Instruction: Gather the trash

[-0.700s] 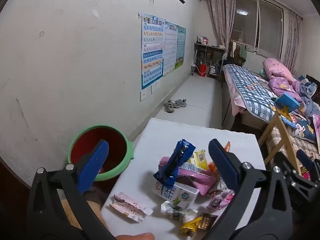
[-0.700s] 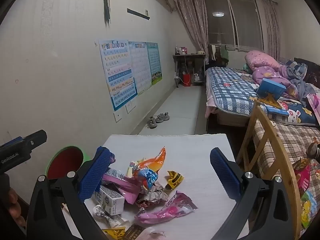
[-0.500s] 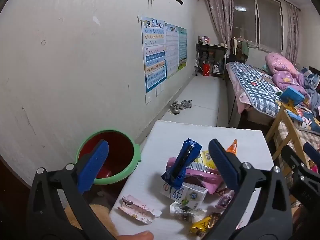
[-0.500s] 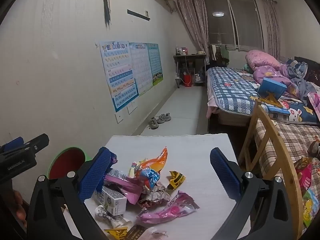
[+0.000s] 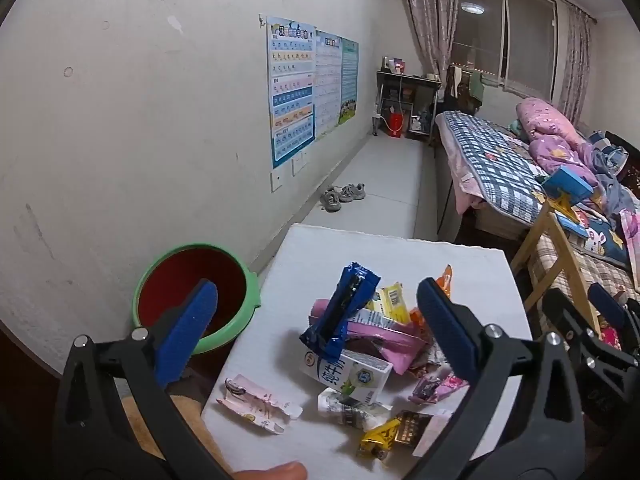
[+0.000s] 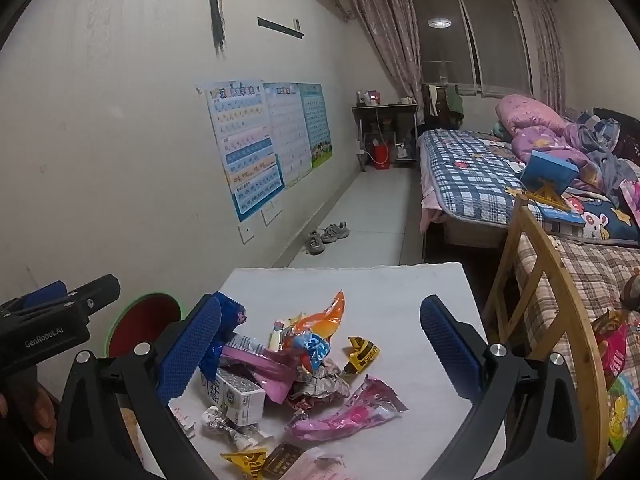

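Note:
A pile of trash lies on a white table [image 5: 400,256]: a blue wrapper [image 5: 344,308] standing up, a pink packet [image 5: 384,334], a white milk carton [image 5: 346,372], a pale pink torn wrapper [image 5: 256,402]. A red bin with a green rim [image 5: 192,284] stands left of the table. My left gripper [image 5: 316,332] is open and empty above the pile's left side. My right gripper [image 6: 320,344] is open and empty above the pile, over the orange wrapper [image 6: 320,332], the pink wrapper [image 6: 348,412] and the milk carton [image 6: 236,396]. The bin shows in the right wrist view [image 6: 140,320].
A wooden chair [image 6: 536,280] stands right of the table, with beds [image 6: 472,168] behind. Shoes [image 5: 340,196] lie on the floor by the wall. The other gripper shows at each view's edge [image 6: 52,328] [image 5: 592,340].
The left wrist view has shifted: the bin and pile sit further right and slightly higher in frame. The right view barely changed. Both grippers stay open.

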`<state>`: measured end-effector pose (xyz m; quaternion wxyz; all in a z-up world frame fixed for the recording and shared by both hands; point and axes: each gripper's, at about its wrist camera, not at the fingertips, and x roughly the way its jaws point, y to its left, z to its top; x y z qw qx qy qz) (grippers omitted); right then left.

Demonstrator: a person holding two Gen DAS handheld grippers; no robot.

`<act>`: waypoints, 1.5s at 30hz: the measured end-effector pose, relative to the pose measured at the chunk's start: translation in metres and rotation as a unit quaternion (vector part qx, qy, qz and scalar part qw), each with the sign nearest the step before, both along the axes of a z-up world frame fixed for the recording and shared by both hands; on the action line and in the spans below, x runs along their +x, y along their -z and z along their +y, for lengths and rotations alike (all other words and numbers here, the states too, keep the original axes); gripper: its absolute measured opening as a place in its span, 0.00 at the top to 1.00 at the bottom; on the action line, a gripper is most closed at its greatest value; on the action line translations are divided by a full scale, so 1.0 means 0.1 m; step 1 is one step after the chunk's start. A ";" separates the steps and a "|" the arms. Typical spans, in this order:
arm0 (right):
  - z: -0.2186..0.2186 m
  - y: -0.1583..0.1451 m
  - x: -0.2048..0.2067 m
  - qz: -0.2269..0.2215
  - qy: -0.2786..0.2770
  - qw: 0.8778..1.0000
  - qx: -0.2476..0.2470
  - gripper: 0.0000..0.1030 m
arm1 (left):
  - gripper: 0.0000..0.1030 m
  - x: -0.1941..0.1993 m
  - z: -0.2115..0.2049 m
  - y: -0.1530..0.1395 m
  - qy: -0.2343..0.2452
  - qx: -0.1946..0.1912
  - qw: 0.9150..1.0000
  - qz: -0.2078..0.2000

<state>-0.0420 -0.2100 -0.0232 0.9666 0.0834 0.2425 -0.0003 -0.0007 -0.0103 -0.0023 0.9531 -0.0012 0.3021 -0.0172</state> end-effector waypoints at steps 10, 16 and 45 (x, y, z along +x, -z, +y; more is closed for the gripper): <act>-0.05 0.09 0.03 0.011 0.006 1.000 0.008 0.07 | 0.05 0.00 -0.06 0.04 0.005 0.005 1.000 0.005; -0.02 0.10 0.05 0.014 0.000 1.000 0.008 0.07 | 0.05 0.02 -0.05 0.07 0.009 0.002 1.000 0.011; 0.05 0.24 0.17 0.043 -0.020 0.999 0.018 0.14 | 0.05 0.13 0.02 0.29 0.031 -0.024 0.998 0.044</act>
